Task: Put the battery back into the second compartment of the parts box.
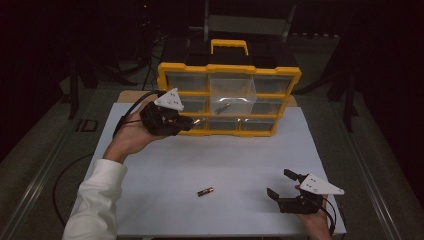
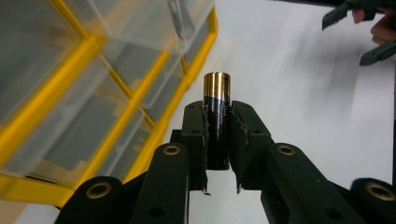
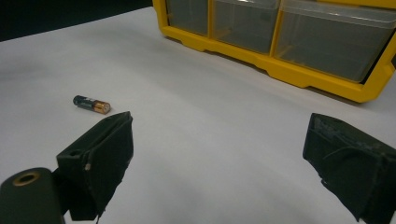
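Note:
My left gripper is shut on a black and gold battery, held lengthwise between the jaws with its gold end pointing out. It hovers in front of the lower left drawers of the yellow organizer. One clear drawer in the middle column is pulled out, with a small object lying in it. A second battery lies on the white table, seen also as the loose battery in the right gripper view. My right gripper rests open at the front right, nothing between its jaws.
The organizer stands upright at the table's far edge with a yellow handle on top. A person's white sleeve comes in at the lower left. Dark floor and stands surround the table.

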The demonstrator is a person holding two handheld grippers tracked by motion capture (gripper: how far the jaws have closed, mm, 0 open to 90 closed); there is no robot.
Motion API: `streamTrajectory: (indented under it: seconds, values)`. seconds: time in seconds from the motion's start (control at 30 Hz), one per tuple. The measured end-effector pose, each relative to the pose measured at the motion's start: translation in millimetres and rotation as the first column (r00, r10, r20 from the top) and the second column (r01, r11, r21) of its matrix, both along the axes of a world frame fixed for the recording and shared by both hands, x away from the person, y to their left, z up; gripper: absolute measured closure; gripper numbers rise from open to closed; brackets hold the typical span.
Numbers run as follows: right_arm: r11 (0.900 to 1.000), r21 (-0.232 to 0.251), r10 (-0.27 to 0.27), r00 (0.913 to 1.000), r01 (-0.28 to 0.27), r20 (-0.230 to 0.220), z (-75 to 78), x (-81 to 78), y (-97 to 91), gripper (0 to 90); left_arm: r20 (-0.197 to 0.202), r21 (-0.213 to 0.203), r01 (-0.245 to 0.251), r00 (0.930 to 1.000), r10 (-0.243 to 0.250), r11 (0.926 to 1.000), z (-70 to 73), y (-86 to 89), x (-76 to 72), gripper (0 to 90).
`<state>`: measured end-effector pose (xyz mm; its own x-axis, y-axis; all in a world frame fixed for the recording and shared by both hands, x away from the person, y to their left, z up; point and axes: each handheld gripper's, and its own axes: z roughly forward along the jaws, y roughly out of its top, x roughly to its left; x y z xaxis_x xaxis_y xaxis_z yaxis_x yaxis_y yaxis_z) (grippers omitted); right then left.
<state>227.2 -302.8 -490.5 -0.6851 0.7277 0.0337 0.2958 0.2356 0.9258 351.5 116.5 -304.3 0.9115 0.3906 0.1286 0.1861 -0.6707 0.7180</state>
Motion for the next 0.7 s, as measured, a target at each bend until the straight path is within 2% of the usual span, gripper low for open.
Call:
streamTrajectory:
  seconds: [0.3,0.4,0.57,0.7]
  values:
    - [1.0,0.006,-0.002,1.0,0.002,-0.003,0.2,-0.1,-0.4,8.5,0.03,-0.018,-0.006,0.9995,0.007,0.9998,28.4,0.1,10.6,77.6]
    - [1.0,0.003,0.002,1.0,-0.002,-0.001,-0.2,0.3,0.1,8.5,0.031,-0.043,-0.014,0.9994,0.016,0.999,35.7,-0.6,15.6,77.6]
    - [1.0,0.004,-0.001,1.0,0.001,-0.004,-0.1,0.0,-0.1,8.5,0.028,-0.057,-0.016,0.9994,0.018,0.9982,45.5,-6.2,23.0,77.6]
    - [1.0,0.008,0.0,1.0,0.0,-0.004,0.2,-0.1,-0.8,8.6,0.033,-0.034,-0.014,0.9993,0.015,0.9993,53.1,-11.8,27.3,77.6]
